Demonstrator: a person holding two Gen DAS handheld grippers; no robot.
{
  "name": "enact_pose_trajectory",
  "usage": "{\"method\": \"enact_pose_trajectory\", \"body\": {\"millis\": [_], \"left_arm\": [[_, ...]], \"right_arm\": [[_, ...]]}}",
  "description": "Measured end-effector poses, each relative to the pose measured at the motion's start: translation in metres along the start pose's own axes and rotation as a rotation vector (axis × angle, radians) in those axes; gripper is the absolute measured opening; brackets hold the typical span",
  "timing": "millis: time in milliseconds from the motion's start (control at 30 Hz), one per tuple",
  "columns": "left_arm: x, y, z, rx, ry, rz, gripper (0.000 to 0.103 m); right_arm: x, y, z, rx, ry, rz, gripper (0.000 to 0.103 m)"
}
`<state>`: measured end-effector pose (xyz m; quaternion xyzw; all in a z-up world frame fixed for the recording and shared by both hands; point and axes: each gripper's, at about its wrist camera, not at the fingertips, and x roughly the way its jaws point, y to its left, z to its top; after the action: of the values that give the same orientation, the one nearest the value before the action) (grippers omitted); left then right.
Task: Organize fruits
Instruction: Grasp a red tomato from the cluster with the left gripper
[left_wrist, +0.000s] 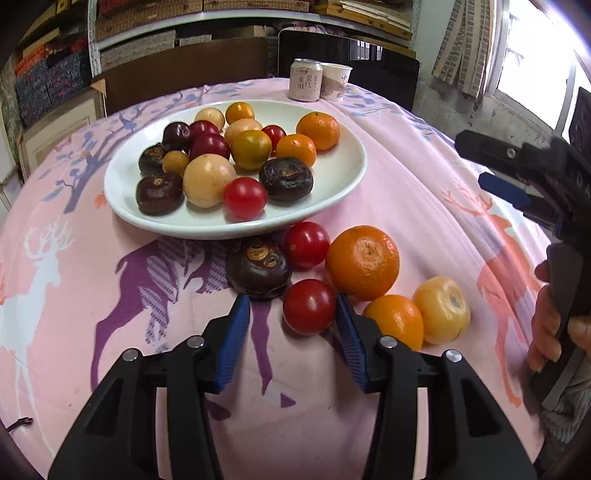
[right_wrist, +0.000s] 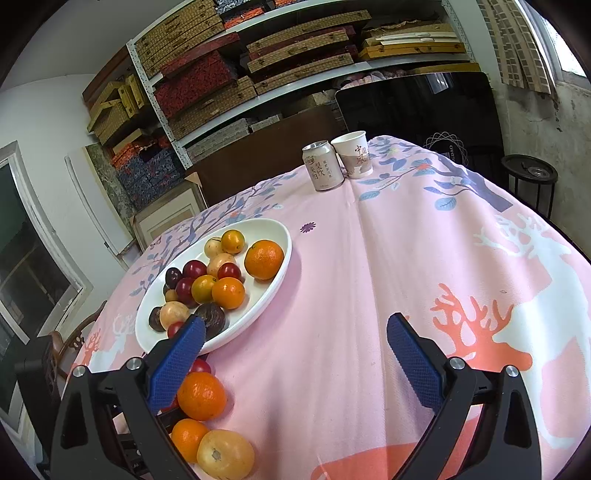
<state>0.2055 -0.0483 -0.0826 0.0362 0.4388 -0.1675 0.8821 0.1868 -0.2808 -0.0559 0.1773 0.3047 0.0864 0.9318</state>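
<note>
Between my left gripper's (left_wrist: 291, 310) released jaws sat a cherry tomato (left_wrist: 309, 306), touching only the right pad; my right gripper (right_wrist: 295, 332) gaped empty.

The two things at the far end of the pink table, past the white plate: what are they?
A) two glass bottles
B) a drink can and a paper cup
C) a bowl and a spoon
B: a silver drink can stands beside a white paper cup on the pink tablecloth.

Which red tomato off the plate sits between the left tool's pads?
The nearer tomato, beside the big orange; the other loose tomato lies by the plate.
</note>
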Motion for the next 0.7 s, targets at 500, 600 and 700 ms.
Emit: {"method": "enact_pose_trajectory", "body": {"millis": [500, 600, 700], "left_arm": [[0.0, -0.008, -0.002, 0.036, -0.004, 0.003, 0.031], [-0.005, -0.011, -0.006, 0.051, -0.007, 0.014, 0.027], [-0.014, -0.006, -0.01, 0.035, -0.036, 0.063, 0.027]], "right_arm": [[0.006, 0.0, -0.001, 0.001, 0.023, -0.015, 0.1], [0.007, 0.0, -0.002, 0.0, 0.031, -0.01, 0.1], [0.008, 0.002, -0.003, -0.011, 0.037, -0.001, 0.1]]}}
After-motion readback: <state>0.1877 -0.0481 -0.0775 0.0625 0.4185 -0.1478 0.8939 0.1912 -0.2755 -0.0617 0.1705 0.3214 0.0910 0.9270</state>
